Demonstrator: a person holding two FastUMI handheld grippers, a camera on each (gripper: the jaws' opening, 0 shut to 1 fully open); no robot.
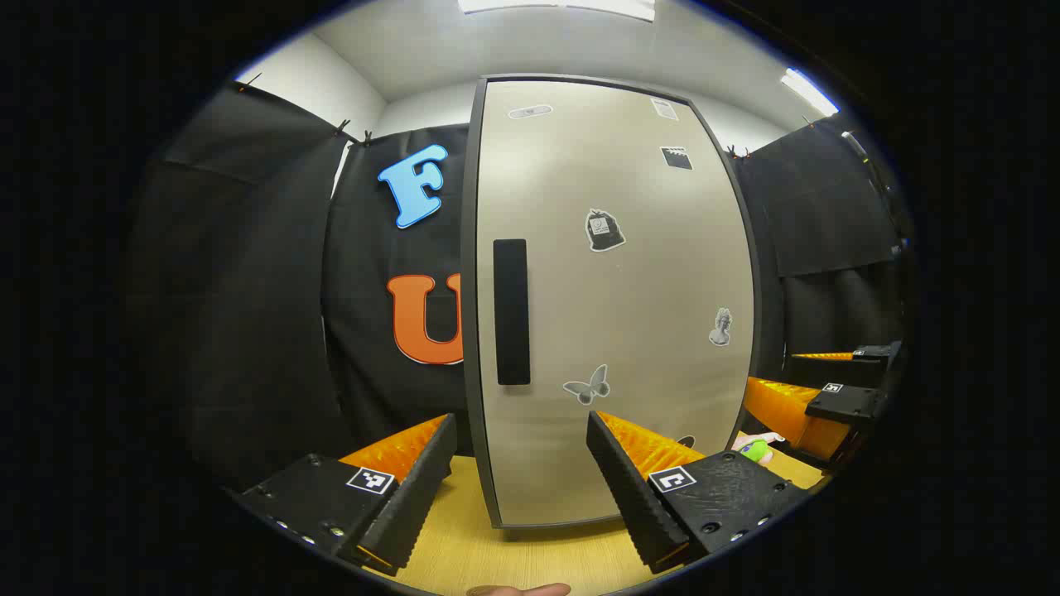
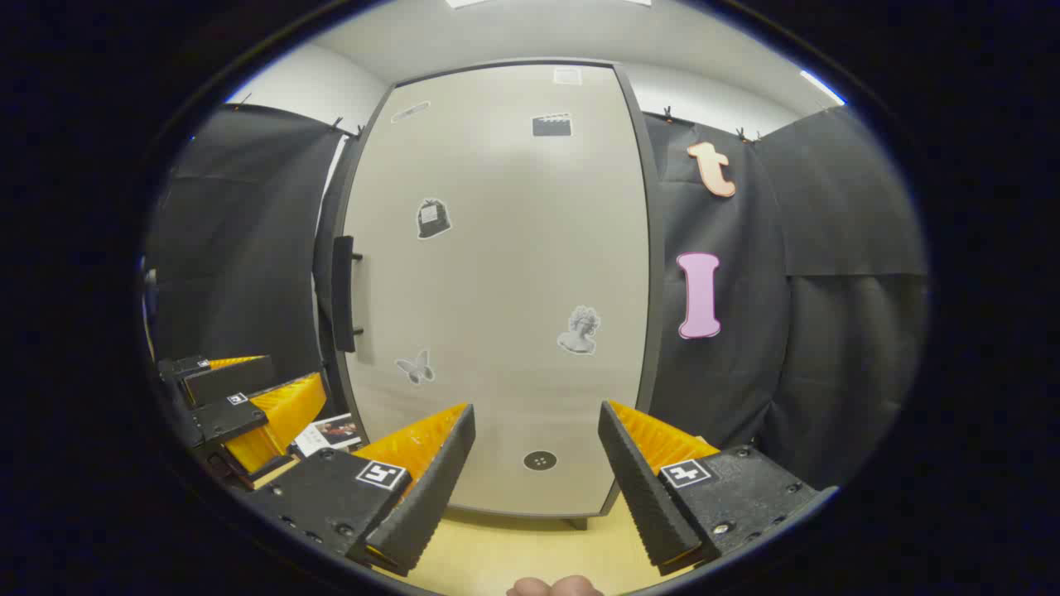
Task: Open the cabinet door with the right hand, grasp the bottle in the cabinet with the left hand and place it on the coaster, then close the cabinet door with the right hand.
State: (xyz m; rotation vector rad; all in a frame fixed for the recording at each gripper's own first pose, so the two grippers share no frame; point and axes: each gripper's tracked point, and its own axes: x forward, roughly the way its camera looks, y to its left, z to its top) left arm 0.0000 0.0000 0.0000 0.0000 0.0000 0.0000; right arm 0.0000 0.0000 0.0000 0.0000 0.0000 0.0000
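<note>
The cabinet stands on the table with its beige, sticker-covered door (image 1: 613, 298) shut, so whatever is inside is hidden. A black vertical handle (image 1: 511, 312) sits near the door's left edge. My left gripper (image 1: 522, 488) is open and empty, a short way in front of the door's lower part. In the right gripper view the same door (image 2: 497, 281) faces me, its handle (image 2: 342, 294) at the left edge. My right gripper (image 2: 534, 484) is open and empty, low before the door and right of the handle. A flat printed card, perhaps the coaster (image 2: 327, 433), lies left of the cabinet's foot.
The cabinet rests on a yellow wooden table (image 1: 497, 555). The other gripper appears at the right edge of the left gripper view (image 1: 836, 401) and at the left edge of the right gripper view (image 2: 240, 406). A small green item (image 1: 754, 450) lies near the cabinet's right foot.
</note>
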